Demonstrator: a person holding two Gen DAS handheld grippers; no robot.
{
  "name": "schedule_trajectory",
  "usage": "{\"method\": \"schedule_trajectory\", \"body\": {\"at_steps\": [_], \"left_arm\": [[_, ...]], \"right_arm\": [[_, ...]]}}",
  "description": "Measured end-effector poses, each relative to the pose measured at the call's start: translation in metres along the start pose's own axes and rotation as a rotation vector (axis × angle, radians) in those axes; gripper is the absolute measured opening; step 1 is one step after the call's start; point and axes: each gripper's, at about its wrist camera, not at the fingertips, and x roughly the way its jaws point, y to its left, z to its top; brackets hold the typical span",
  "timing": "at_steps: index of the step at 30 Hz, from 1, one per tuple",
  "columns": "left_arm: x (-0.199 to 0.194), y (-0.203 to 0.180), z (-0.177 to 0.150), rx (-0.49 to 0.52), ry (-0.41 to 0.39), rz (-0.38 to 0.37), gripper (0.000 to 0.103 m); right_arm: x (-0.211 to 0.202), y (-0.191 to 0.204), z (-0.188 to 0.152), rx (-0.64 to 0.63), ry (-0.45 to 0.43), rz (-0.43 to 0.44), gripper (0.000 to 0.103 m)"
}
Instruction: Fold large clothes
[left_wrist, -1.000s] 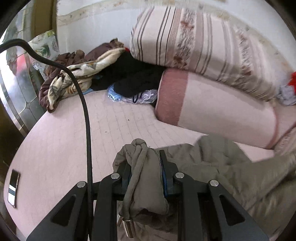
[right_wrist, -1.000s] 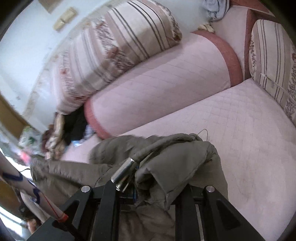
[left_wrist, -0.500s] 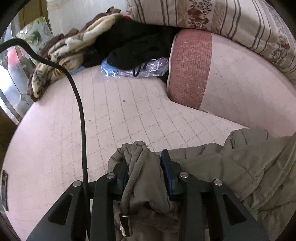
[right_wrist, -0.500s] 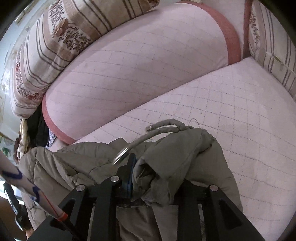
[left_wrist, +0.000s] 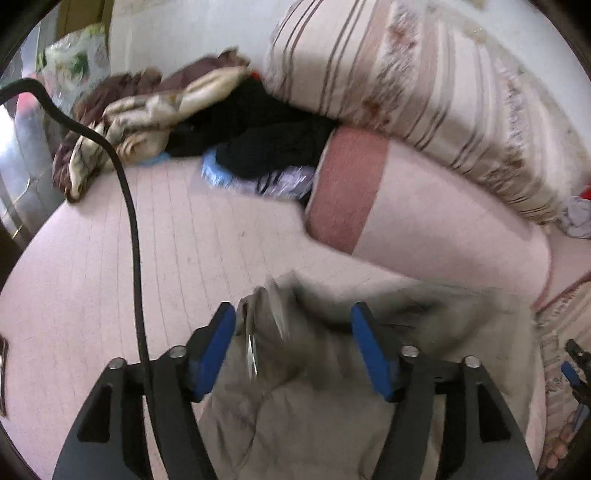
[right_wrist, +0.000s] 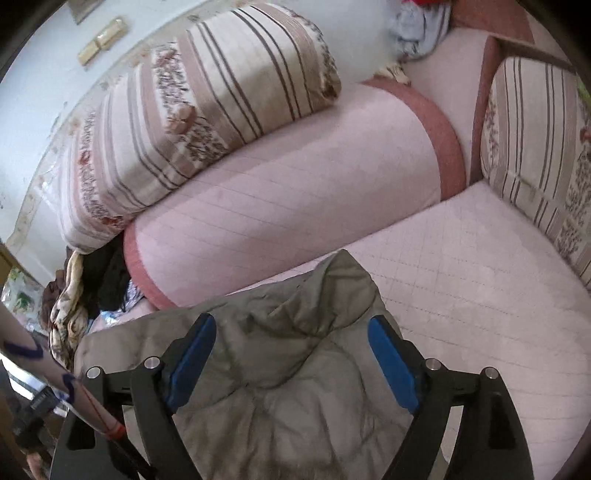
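With our left gripper (left_wrist: 293, 319) spread wide on the left wrist view, the padded olive-grey jacket (left_wrist: 317, 417) lies loose on the pink quilted mattress (left_wrist: 92, 280), and its blurred edge could slump and spoil the fold. On the right wrist view our right gripper (right_wrist: 291, 334) also gapes above it; we see no containers.

I am working in a lived-in home, on a pink quilted bed (right_wrist: 461, 266) with a long pink bolster (right_wrist: 280, 206) and striped flowered pillows (right_wrist: 207, 110) against a pale wall (right_wrist: 37, 66), and a loose heap of clothes (left_wrist: 207, 122) and blankets piled at one end.
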Motion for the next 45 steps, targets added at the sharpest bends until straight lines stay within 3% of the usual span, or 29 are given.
{"method": "schedule_trajectory", "body": {"at_steps": [5,10,16,18,24,35,40,45], "left_arm": [[-0.049,-0.001,-0.002,0.018,-0.050,-0.021,0.068],[-0.089,0.008,-0.043,0.060,-0.080,0.001,0.069],[-0.104,0.031,-0.120,0.109,-0.092,0.074,0.070],[-0.099,0.037,-0.136,0.129,-0.092,0.097,0.070],[-0.084,0.056,-0.146,0.130,-0.076,0.086,0.070],[-0.049,0.082,-0.146,0.112,-0.014,0.100,0.070],[-0.046,0.080,-0.146,0.126,-0.023,0.120,0.070],[-0.048,0.079,-0.151,0.135,-0.029,0.137,0.070]], "right_arm": [[-0.023,0.039,-0.020,-0.121,0.003,0.013,0.088],[-0.031,0.101,-0.065,-0.312,0.027,0.029,0.088],[0.009,0.170,-0.116,-0.435,0.081,0.067,0.088],[0.039,0.184,-0.125,-0.463,0.089,0.008,0.087],[0.120,0.181,-0.112,-0.368,0.125,-0.109,0.088],[0.209,0.173,-0.076,-0.319,0.125,-0.176,0.100],[0.208,0.175,-0.075,-0.328,0.140,-0.179,0.100],[0.159,0.190,-0.074,-0.373,0.087,-0.195,0.098]]}}
